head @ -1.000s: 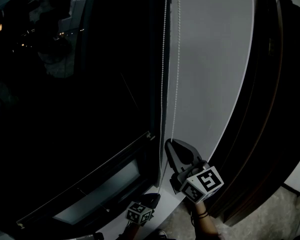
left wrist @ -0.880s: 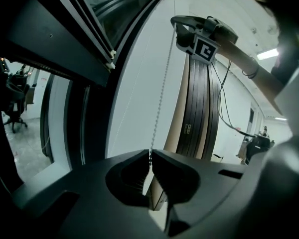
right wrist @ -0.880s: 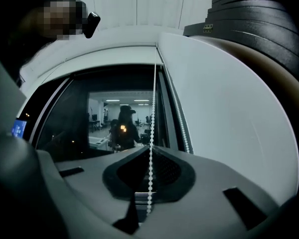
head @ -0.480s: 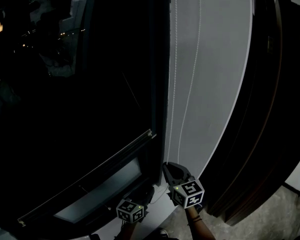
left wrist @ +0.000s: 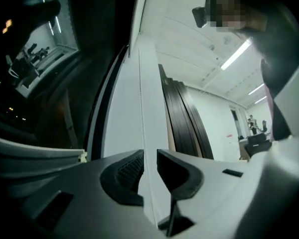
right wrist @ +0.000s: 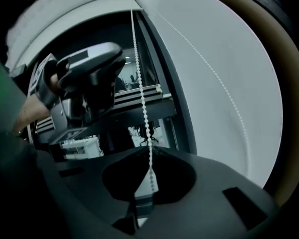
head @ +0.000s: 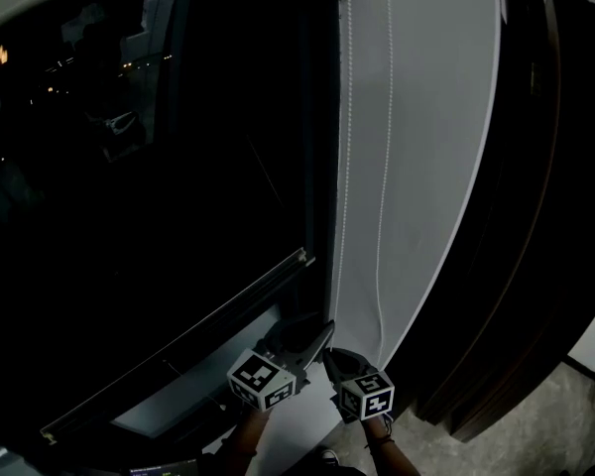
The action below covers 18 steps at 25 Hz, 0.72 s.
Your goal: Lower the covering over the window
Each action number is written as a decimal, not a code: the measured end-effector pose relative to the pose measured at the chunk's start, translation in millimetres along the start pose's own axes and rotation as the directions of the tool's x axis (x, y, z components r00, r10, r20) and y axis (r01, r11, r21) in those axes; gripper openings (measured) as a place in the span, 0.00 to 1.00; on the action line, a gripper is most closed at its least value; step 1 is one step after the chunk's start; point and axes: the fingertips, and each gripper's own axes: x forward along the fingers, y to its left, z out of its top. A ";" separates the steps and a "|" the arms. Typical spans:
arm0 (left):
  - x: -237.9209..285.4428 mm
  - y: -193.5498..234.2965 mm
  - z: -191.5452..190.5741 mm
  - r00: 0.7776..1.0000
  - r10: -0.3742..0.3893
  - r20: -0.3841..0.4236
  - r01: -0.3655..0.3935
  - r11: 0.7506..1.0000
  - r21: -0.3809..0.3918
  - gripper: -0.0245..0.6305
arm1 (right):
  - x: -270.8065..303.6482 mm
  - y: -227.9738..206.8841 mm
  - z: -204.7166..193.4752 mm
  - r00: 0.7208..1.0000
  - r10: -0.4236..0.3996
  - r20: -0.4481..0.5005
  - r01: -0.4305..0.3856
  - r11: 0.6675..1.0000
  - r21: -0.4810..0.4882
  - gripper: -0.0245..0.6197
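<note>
dark window [head: 159,167]; chain [head: 343,117] top cut off

Bead chain [head: 344,117] runs off the top edge, so no telling where it hooks up. Both forearms [head: 397,456] get chopped off at the bottom, and the window glass [head: 159,186] is too dark to read.
</note>
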 end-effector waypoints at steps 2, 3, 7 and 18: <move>11.0 0.2 17.3 0.999 -0.021 0.026 0.020 0.999 0.032 0.15 | -2.3 1.2 0.2 1.000 -0.002 0.007 0.002 1.000 0.009 0.07; 15.5 1.2 23.5 0.999 -0.023 0.027 0.021 0.998 0.053 0.15 | -3.9 2.5 1.4 1.000 -0.002 0.012 0.002 1.000 0.014 0.07; 28.9 2.5 44.4 0.999 -0.030 0.039 0.026 0.995 0.096 0.15 | -8.8 6.0 0.0 1.000 0.003 0.017 -0.003 1.000 0.014 0.07; 31.2 -3.0 64.0 0.992 -0.042 0.115 0.035 0.998 0.060 0.04 | -21.7 13.4 -3.9 0.999 0.009 0.037 -0.010 1.000 0.022 0.07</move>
